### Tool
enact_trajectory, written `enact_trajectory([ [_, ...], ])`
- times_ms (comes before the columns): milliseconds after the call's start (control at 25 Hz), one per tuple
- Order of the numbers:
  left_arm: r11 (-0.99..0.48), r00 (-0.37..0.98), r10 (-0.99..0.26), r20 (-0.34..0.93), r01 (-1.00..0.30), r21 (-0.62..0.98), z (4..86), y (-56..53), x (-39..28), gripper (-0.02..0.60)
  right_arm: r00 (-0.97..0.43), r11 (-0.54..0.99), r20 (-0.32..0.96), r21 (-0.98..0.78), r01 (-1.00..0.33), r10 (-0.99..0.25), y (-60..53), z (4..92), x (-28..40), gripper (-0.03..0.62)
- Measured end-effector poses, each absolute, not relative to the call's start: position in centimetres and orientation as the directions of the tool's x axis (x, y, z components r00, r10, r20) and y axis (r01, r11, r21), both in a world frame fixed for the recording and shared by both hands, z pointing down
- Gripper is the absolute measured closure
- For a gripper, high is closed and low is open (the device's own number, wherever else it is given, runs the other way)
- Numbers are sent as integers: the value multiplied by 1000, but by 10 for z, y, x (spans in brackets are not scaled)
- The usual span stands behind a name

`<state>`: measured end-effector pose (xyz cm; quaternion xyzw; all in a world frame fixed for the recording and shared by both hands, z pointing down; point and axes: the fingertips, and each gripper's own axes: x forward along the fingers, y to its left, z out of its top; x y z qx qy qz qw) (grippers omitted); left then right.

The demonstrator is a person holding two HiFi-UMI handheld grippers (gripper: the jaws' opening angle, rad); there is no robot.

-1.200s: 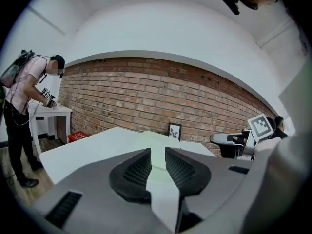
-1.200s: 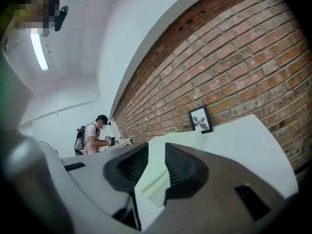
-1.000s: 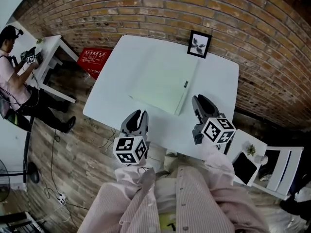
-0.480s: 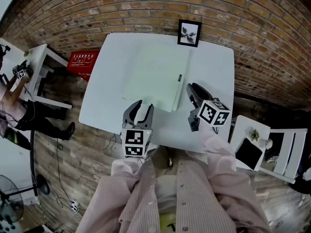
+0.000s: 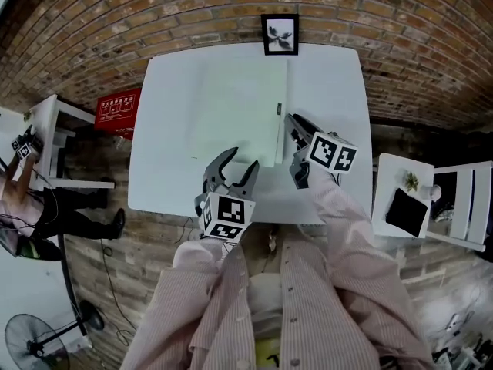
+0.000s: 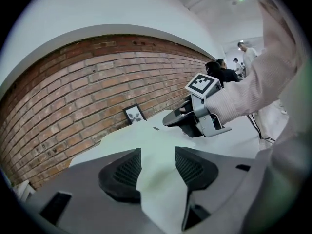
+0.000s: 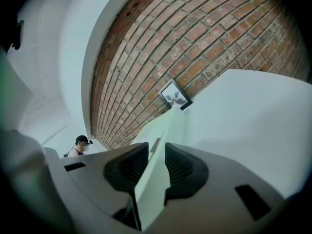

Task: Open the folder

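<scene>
A pale green folder (image 5: 235, 106) lies closed and flat on the white table (image 5: 331, 91). A small dark tab sits near its right edge. My left gripper (image 5: 235, 164) is at the folder's near edge with its jaws opening wide. In the left gripper view the folder's near corner (image 6: 146, 145) shows between the pads of the left gripper (image 6: 157, 167), untouched. My right gripper (image 5: 293, 123) is at the folder's right edge. In the right gripper view the folder (image 7: 161, 135) runs edge-on through the narrow gap of the right gripper (image 7: 157, 162). I see no pad pressing on it.
A framed picture (image 5: 279, 35) leans on the brick wall at the table's far edge. A red box (image 5: 115, 108) lies on the floor to the left. A small white side table (image 5: 404, 206) and a chair (image 5: 462, 206) stand right. A person (image 5: 23, 199) sits far left.
The left gripper moved forward to the folder's near edge, rolled, and its jaws spread wider. The right gripper came in and down to the folder's right edge. The folder has not moved.
</scene>
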<state>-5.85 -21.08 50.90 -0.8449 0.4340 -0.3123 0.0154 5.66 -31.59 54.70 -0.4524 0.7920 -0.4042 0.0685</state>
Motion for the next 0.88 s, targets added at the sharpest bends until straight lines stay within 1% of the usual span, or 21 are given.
enact_trajectory([
  [400, -751, 516, -647, 561, -561, -349, 527, -206, -47, 336, -534, 189, 318, -697, -692, -784, -318, 562, 48, 507],
  [560, -789, 541, -608, 582, -493, -366, 535, -203, -41, 334, -518, 156, 302, -729, -667, -800, -318, 564, 50, 507],
  [800, -812, 548, -579, 603, -327, -483, 545, -197, -34, 347, -512, 146, 301, -735, -663, -805, -318, 565, 50, 507],
  [880, -816, 555, -573, 603, -314, -485, 546, -197, -33, 353, -511, 144, 298, -740, -657, -806, -317, 565, 50, 507],
])
